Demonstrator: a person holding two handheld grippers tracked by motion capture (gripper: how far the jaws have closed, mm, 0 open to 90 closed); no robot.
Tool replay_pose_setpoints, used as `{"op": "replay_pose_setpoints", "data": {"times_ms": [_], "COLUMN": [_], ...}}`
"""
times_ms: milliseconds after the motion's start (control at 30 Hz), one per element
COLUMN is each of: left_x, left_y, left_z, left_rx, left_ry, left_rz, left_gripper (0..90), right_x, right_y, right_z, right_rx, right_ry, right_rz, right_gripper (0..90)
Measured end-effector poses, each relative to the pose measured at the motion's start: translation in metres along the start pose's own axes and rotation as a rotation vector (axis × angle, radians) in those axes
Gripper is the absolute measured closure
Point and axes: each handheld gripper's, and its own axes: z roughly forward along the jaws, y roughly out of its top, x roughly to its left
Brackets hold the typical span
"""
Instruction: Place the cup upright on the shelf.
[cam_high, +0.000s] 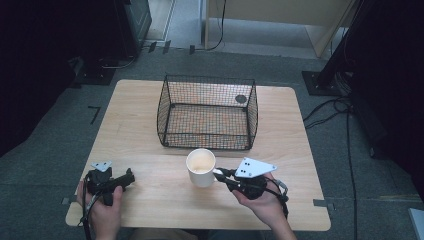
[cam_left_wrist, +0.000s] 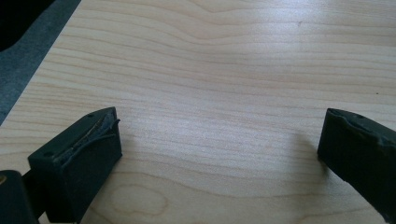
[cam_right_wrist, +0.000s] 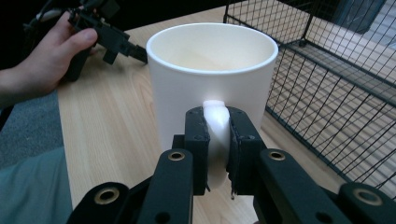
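Note:
A white mug (cam_high: 201, 167) stands upright just in front of the black wire basket (cam_high: 207, 112) near the middle of the table. My right gripper (cam_high: 220, 173) is shut on the mug's handle (cam_right_wrist: 215, 128), its two black jaws clamped on either side of it; the mug (cam_right_wrist: 212, 81) looks empty inside. My left gripper (cam_high: 131, 177) rests low over the wood at the front left. Its jaws stand wide apart in the left gripper view, my left gripper (cam_left_wrist: 219, 140) holding nothing over the bare tabletop.
The wire basket (cam_right_wrist: 327, 79) is open-topped, empty, and sits right behind the mug. The wooden table (cam_high: 140, 130) has rounded corners. Cables (cam_high: 345, 130) lie on the grey floor at the right, and dark stands flank the table.

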Motion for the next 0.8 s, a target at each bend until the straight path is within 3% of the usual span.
{"op": "replay_pose_setpoints", "data": {"times_ms": [300,600,800], "left_x": [0.000,0.000,0.000], "left_y": [0.000,0.000,0.000], "left_z": [0.000,0.000,0.000], "left_rx": [0.000,-0.001,-0.001], "left_ry": [0.000,0.000,0.000], "left_rz": [0.000,-0.001,-0.003], "left_gripper": [0.0,0.0,0.0], "right_x": [-0.006,-0.015,-0.022], "right_y": [0.022,0.026,0.050], "right_z": [-0.005,-0.009,-0.023], "right_rx": [-0.014,-0.027,-0.021], "right_ry": [0.001,-0.014,-0.032], "right_rz": [0.007,0.046,0.054], "right_gripper": [80.8,80.8,80.8]}}
